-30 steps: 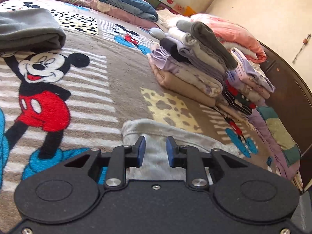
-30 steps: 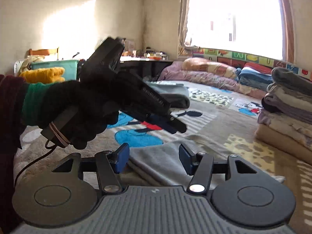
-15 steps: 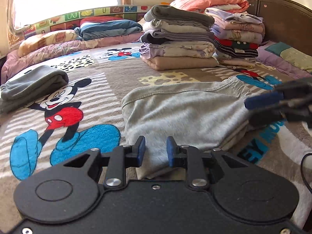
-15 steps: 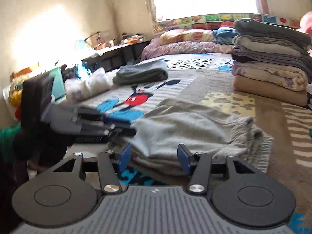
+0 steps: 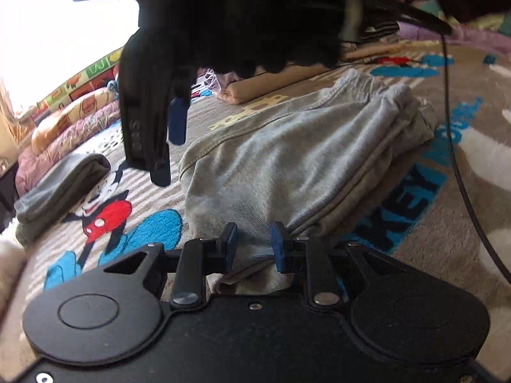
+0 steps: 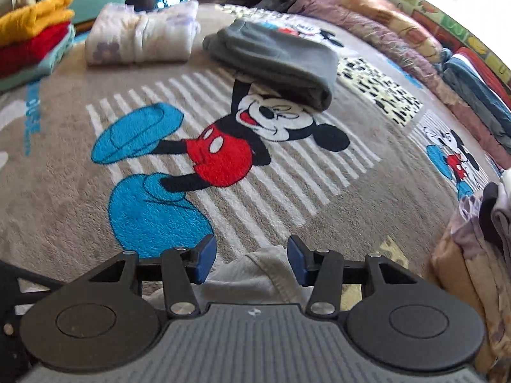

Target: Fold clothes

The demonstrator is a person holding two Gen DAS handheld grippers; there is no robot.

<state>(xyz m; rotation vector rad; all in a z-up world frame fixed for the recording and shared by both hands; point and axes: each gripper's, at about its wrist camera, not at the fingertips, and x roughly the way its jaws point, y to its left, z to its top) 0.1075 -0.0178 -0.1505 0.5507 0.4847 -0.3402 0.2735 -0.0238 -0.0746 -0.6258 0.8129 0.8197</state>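
Risk here centres on the grey garment point(image 5: 297, 159), which lies folded into several layers on the Mickey Mouse blanket point(image 6: 223, 146) covering the bed, its stacked edges showing along the near right side. The left tongs point(image 5: 254, 249) are parted, with the near edge of the garment lying in the gap between the pads; whether the cloth is touched cannot be told. The right tongs point(image 6: 252, 257) are also released, held wide above a corner of the same garment, and are seen from the left view hanging over its far left side.

If only the top layer is pinched, the layers beneath could be left behind and the fold pulled open. If the blanket's pile is caught together with the cloth, the garment could be dragged askew. An uneven lift between the two sides could twist the bundle. A trailing black cable point(image 5: 453, 146) passes over the right of the garment and might snag it. The tall pile of folded clothes point(image 6: 479, 255) stands near and could be knocked by a careless swing.
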